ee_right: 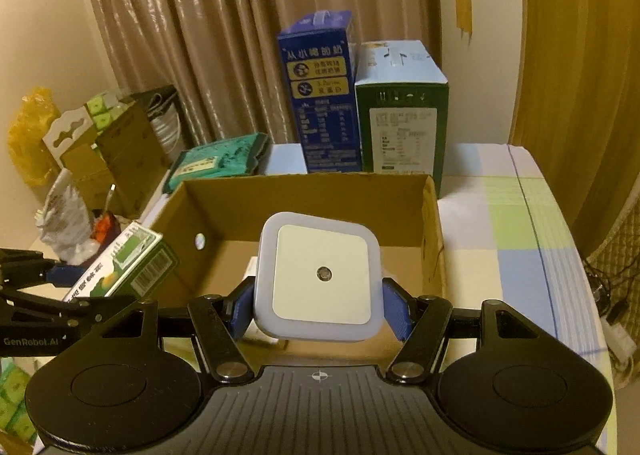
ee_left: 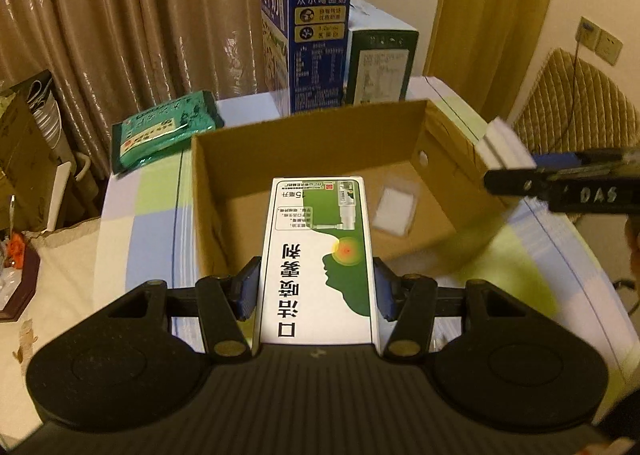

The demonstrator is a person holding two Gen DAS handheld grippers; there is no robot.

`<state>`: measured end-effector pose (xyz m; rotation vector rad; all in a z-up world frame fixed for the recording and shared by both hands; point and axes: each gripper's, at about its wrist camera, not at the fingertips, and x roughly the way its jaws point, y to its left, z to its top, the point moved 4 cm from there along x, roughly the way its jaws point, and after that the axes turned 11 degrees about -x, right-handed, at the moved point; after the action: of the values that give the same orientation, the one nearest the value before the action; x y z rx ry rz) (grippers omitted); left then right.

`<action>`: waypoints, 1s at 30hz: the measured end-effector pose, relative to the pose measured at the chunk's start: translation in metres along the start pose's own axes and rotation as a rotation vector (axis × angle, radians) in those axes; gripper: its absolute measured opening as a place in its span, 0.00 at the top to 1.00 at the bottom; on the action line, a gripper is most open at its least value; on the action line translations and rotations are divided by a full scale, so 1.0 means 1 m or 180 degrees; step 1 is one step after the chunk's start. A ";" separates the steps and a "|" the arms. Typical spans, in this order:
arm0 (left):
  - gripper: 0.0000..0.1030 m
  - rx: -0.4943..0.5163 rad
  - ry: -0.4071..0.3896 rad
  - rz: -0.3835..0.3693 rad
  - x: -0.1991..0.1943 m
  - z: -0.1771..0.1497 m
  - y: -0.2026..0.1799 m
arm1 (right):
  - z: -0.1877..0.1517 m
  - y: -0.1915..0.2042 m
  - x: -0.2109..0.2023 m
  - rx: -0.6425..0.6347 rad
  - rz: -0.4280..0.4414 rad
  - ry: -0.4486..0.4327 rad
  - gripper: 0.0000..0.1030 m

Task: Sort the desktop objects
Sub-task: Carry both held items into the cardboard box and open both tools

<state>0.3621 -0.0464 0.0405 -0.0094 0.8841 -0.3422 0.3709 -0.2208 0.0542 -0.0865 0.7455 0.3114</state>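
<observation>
We carry both to the cardboard box (ee_left: 320,159) at 12 o'clock | left tongs (ee_left: 316,291) pinch medicine box (ee_left: 320,255) | right tongs (ee_right: 318,311) pinch night light (ee_right: 320,275)

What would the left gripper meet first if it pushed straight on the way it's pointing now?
Most likely the floor of the open cardboard box. The left gripper, shut on the spray box, points down into it; the small white packet lies slightly right. Depth is uncertain.

The left gripper (ee_left: 318,287) clamps a white and green medicine box (ee_left: 320,255) above the near edge of an open cardboard box (ee_left: 308,159). A small white packet (ee_left: 394,209) lies inside on its floor. At the right edge, the right gripper (ee_left: 520,171) holds a blurred white object (ee_left: 502,145) over the box's right wall.
</observation>
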 end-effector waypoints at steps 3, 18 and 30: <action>0.51 -0.0050 0.0008 -0.0025 0.021 0.015 -0.002 | 0.004 -0.009 0.022 0.0017 0.0016 0.0059 0.40; 0.51 -0.0194 0.0000 -0.0066 0.087 0.030 -0.002 | -0.010 -0.025 0.073 0.0109 0.0114 0.0265 0.39; 0.51 -0.0264 -0.0118 0.0006 0.062 0.023 0.018 | -0.001 -0.018 0.054 0.0173 0.0211 0.0074 0.28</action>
<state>0.4212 -0.0505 0.0056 -0.0911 0.8611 -0.3024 0.4131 -0.2245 0.0163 -0.0140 0.7805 0.3536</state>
